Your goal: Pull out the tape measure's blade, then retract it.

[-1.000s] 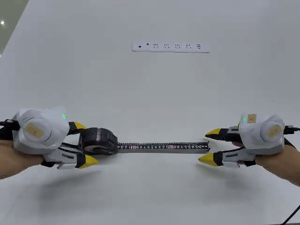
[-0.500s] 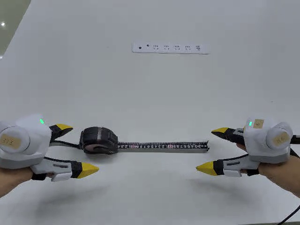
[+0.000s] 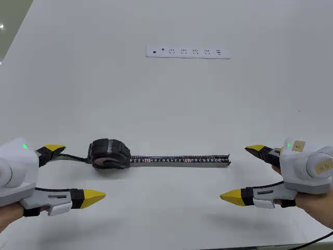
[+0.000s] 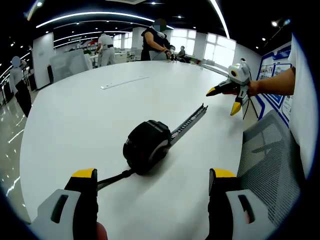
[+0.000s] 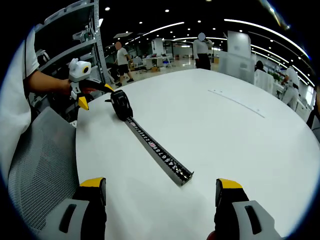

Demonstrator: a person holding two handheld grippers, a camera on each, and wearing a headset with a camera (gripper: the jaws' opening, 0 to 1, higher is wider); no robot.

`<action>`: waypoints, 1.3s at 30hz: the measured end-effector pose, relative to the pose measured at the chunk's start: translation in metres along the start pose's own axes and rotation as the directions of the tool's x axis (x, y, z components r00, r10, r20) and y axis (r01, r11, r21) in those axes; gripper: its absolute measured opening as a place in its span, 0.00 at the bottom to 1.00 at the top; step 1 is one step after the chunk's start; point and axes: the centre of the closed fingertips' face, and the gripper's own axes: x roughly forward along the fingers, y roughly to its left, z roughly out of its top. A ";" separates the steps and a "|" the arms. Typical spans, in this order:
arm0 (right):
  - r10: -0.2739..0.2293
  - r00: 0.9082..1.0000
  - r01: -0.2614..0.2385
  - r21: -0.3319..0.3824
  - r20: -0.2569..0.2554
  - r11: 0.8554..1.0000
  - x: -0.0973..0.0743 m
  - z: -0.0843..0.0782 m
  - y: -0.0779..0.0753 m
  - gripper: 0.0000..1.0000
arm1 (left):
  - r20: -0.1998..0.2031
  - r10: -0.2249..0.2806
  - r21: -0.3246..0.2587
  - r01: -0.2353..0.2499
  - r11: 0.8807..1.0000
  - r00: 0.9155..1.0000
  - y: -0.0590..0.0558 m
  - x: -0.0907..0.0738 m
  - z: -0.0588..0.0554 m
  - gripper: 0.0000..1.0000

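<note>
The tape measure [image 3: 108,153] lies on the white bench [image 3: 166,99] toward its near edge. Its black case [image 4: 147,145] rests on the surface, and the blade [image 3: 182,159] is extended flat to the right, with its printed scale facing up. The blade finishes in a small end hook [image 5: 186,177]. A thin black strap [image 3: 75,155] runs from the case toward the left gripper [image 3: 80,172]; whether it touches that gripper cannot be told. The left gripper sits just to the left of the case and apart from it. Its yellow-tipped fingers [image 4: 85,175] are spread wide and hold nothing, and in the left gripper view the case lies ahead between them. The right gripper [image 3: 236,173] is at the other end, its tips just beyond the end hook and clear of it. Its fingers are likewise spread wide with nothing in them. The two grippers face each other along the length of the blade. A white power strip [image 3: 187,51] lies farther back on the bench, well apart from the tape measure. A grey mesh chair [image 4: 270,145] stands at the bench's near edge.
</note>
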 end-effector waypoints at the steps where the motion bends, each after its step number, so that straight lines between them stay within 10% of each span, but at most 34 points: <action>1: -0.003 1.000 0.003 0.003 0.002 1.000 -0.001 0.000 0.001 0.91 | 0.004 0.006 -0.008 -0.006 1.000 1.000 0.000 -0.002 -0.001 0.91; 22: -0.140 0.982 0.129 0.089 0.126 0.988 -0.035 0.011 0.015 0.96 | 0.082 0.137 -0.132 -0.125 0.983 0.987 -0.011 -0.039 -0.016 0.96; 39: -0.162 0.979 0.147 0.124 0.123 0.981 -0.049 -0.011 0.034 0.99 | 0.121 0.171 -0.187 -0.147 0.971 0.978 -0.023 -0.050 -0.023 0.97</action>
